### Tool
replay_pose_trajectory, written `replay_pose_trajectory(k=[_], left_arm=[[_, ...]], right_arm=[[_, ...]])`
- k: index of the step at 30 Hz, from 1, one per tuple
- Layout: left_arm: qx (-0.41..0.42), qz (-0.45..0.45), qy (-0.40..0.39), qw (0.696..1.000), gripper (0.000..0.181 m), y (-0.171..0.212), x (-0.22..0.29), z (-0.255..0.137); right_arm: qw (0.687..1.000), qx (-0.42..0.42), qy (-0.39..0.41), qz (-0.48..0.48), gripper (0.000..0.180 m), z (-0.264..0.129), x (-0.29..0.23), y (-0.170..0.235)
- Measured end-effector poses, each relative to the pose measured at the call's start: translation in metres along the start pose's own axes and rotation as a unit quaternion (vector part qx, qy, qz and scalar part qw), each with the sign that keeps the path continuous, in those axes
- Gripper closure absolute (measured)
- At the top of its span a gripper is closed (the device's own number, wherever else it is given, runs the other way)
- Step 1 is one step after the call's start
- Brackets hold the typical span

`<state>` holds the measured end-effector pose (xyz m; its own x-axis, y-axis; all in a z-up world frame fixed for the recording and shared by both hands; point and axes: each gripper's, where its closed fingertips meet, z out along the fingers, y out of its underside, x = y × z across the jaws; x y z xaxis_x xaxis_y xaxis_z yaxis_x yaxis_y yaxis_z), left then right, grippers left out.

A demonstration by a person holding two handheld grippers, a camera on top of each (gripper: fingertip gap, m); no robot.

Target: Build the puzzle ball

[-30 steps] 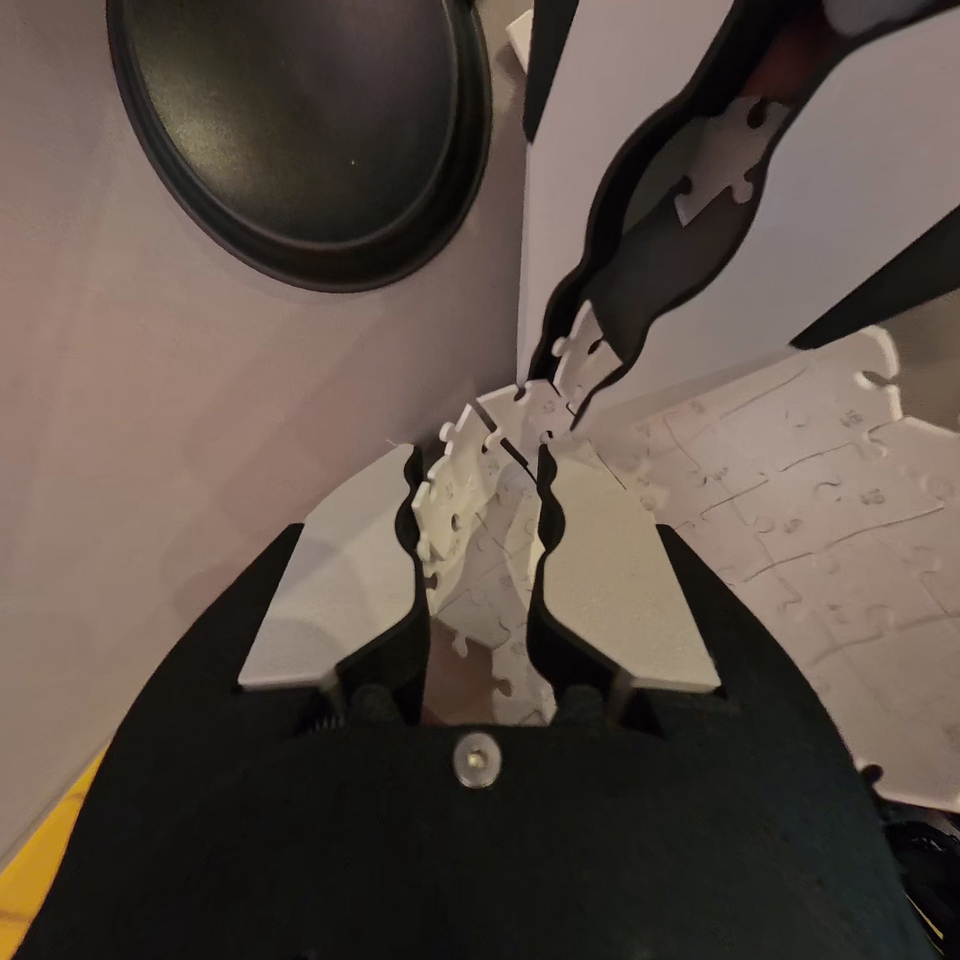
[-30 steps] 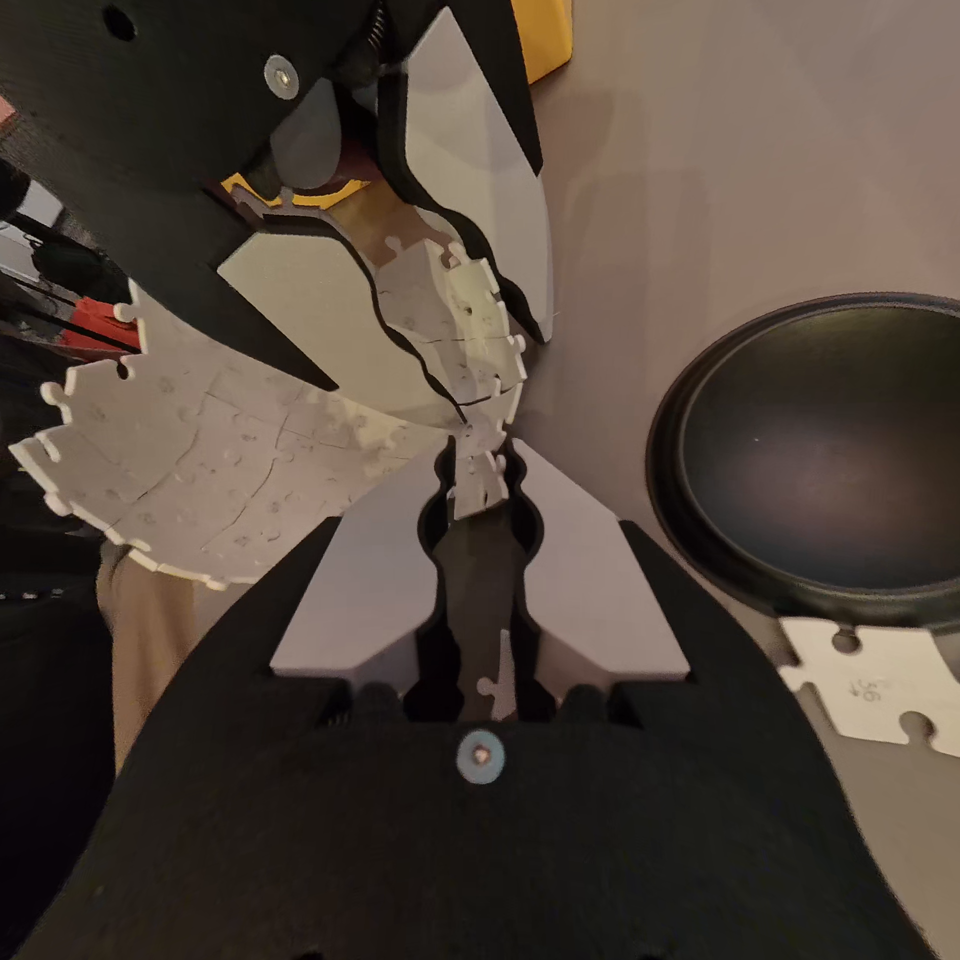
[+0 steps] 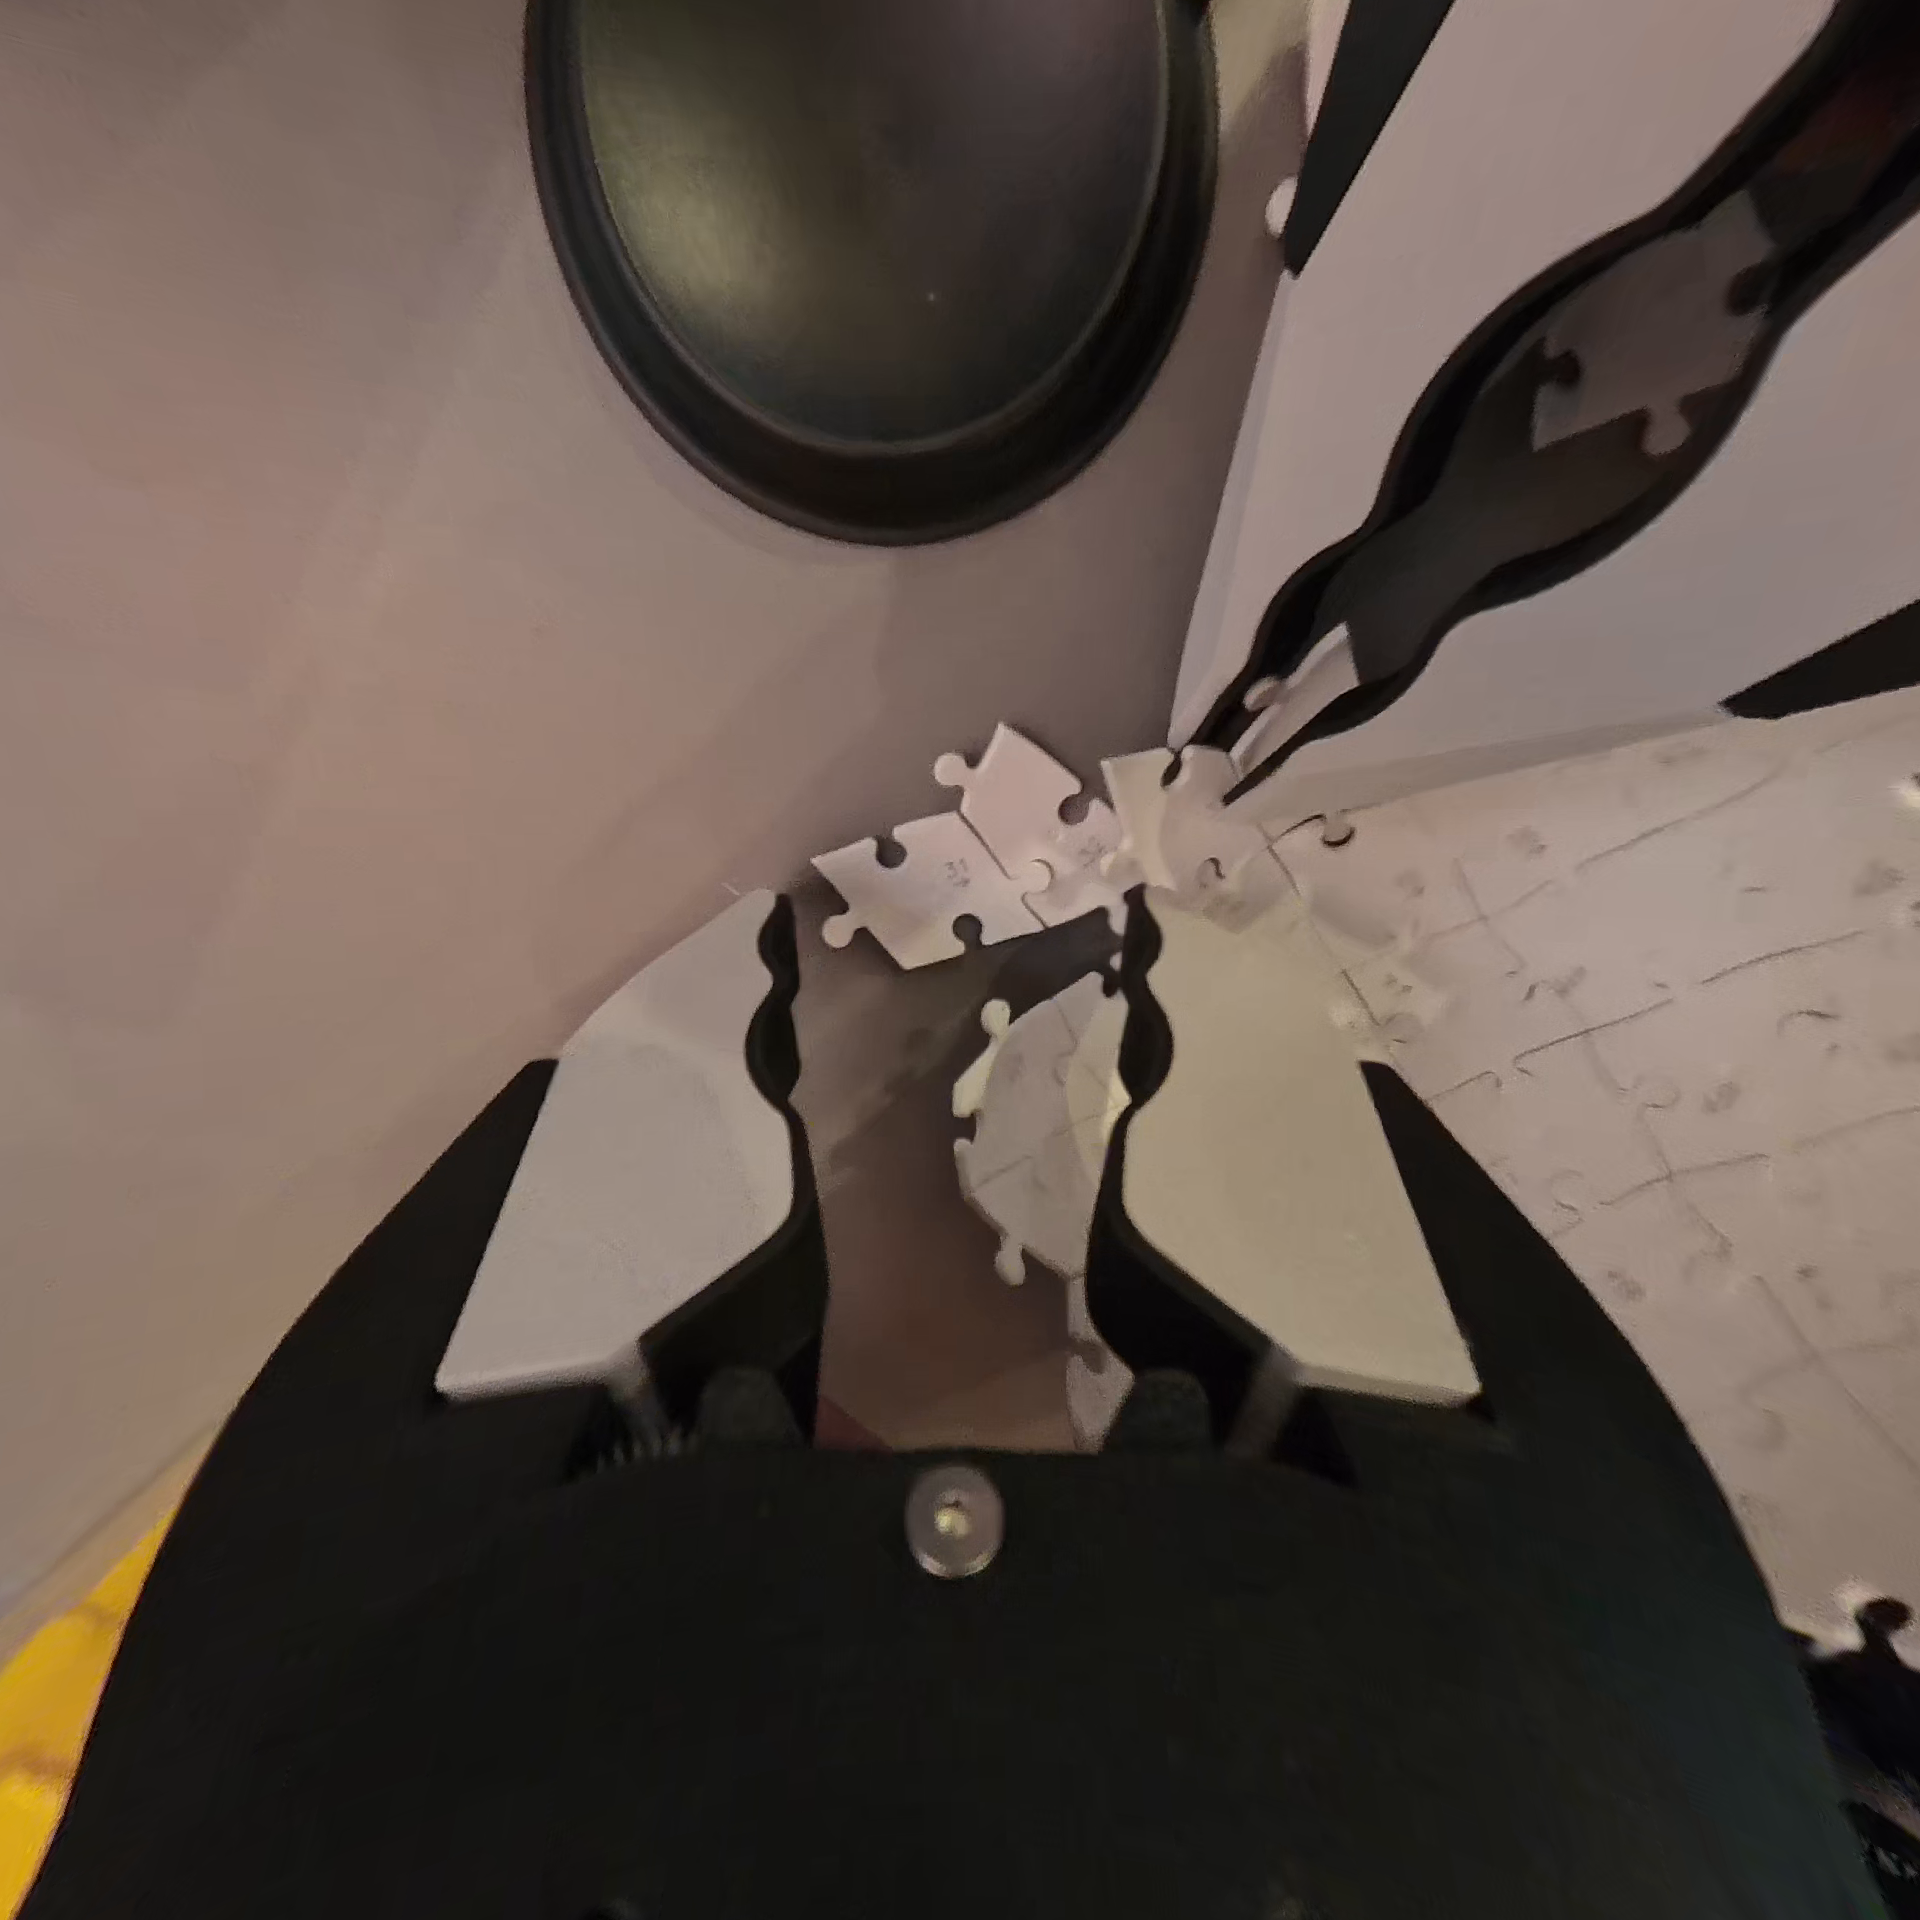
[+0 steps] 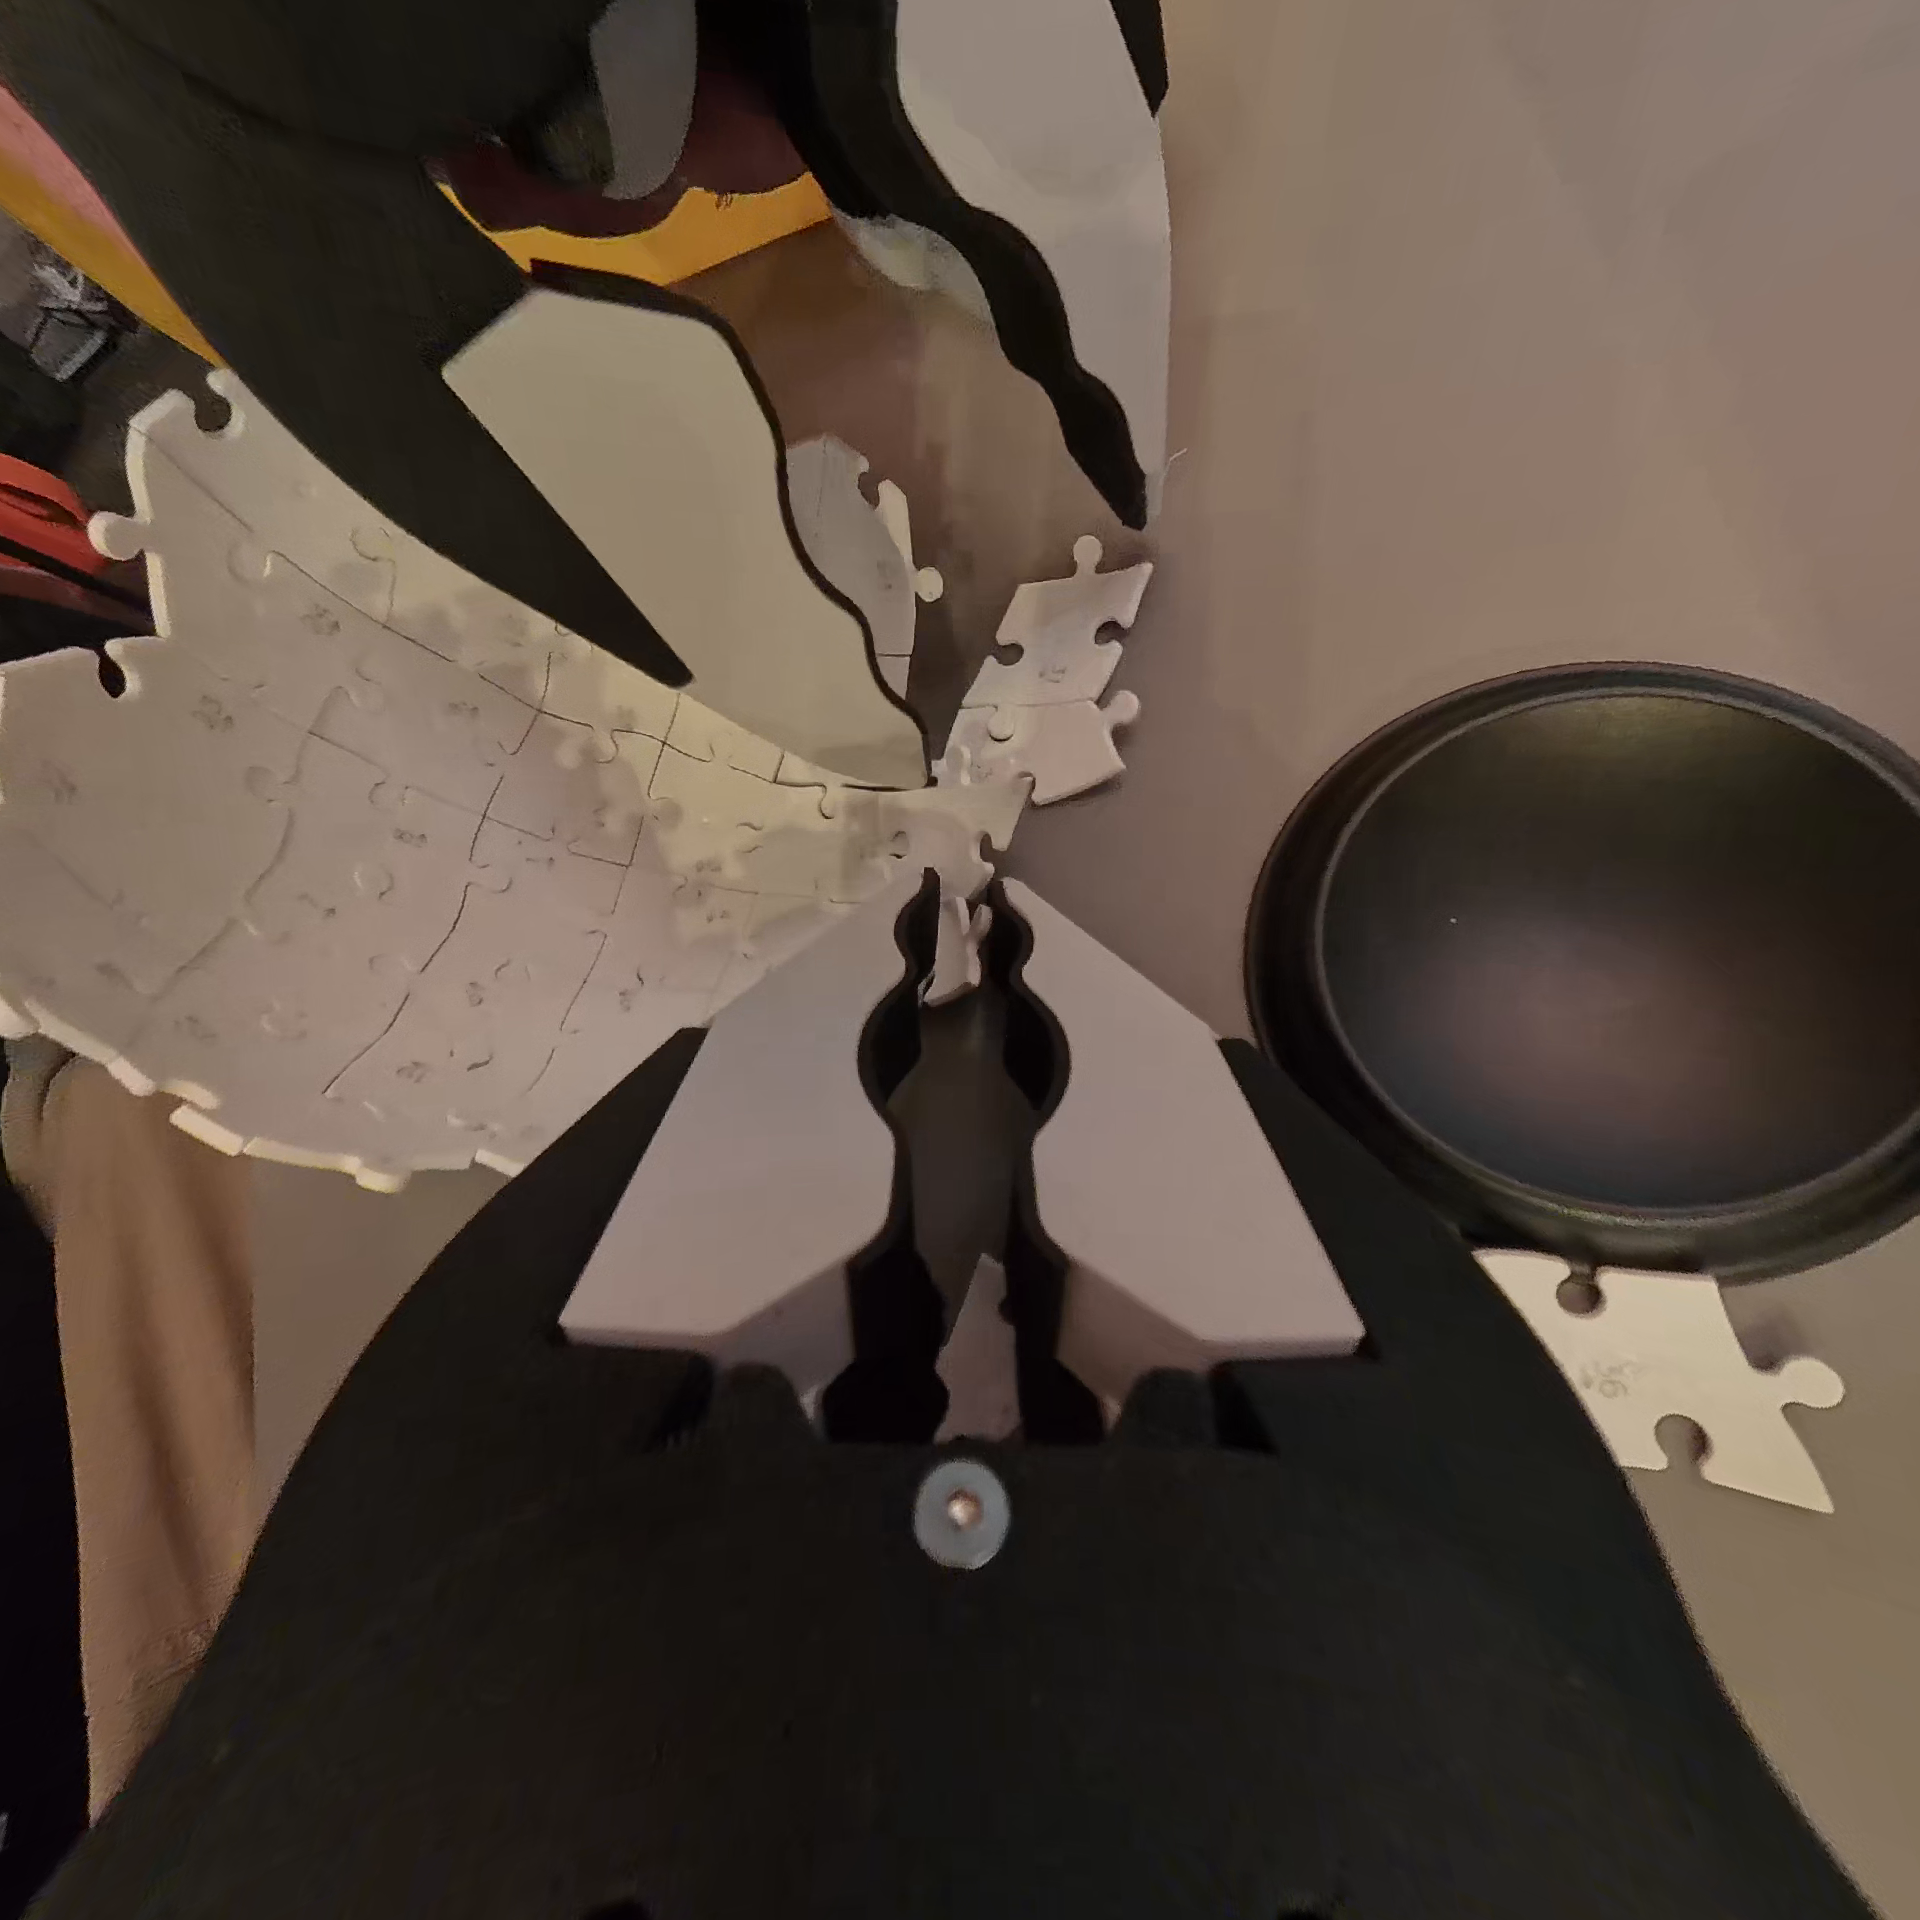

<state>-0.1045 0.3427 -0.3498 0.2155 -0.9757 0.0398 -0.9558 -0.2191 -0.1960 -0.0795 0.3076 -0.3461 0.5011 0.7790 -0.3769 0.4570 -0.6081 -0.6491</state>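
Right claw almost closed, tips nipping a small white piece, left of the black bowl and above the table. Left claw wide apart, with nothing pinched, as far as can be seen; only the edge of the shell passing close along one finger. Shell held in the air, farther left of the bowl than the piece, curved, made of many locked white pieces, apparently joined to the nipped piece. Strip of two pieces hanging off the shell's point on the bowl side, tilted. Loose piece flat on the table, just beside the bowl's rim. Probably very light, thin and stiff plastic, smooth, easy to slip from the fingers. Joints likely weak: risk of popping apart under bending or a hard squeeze. Better to take hold at the shell's edge, across a whole piece and not on a seam or a tab, with gentle pressure; support near the strip before pushing it in.
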Motion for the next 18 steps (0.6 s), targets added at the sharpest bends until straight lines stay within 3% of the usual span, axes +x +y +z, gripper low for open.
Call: replay_pose_trajectory(k=[10, 18], left_arm=[[0.012, 0.000, 0.003, 1.000, 0.109, -0.008, -0.001, -0.006], [-0.053, 0.026, -0.018, 0.998, 0.102, -0.002, -0.005, 0.005]], right_arm=[[1.000, 0.000, 0.000, 0.006, 0.173, 0.001, 0.000, 0.000], [1.000, 0.001, -0.003, 0.010, 0.173, 0.002, 0.000, -0.001]])
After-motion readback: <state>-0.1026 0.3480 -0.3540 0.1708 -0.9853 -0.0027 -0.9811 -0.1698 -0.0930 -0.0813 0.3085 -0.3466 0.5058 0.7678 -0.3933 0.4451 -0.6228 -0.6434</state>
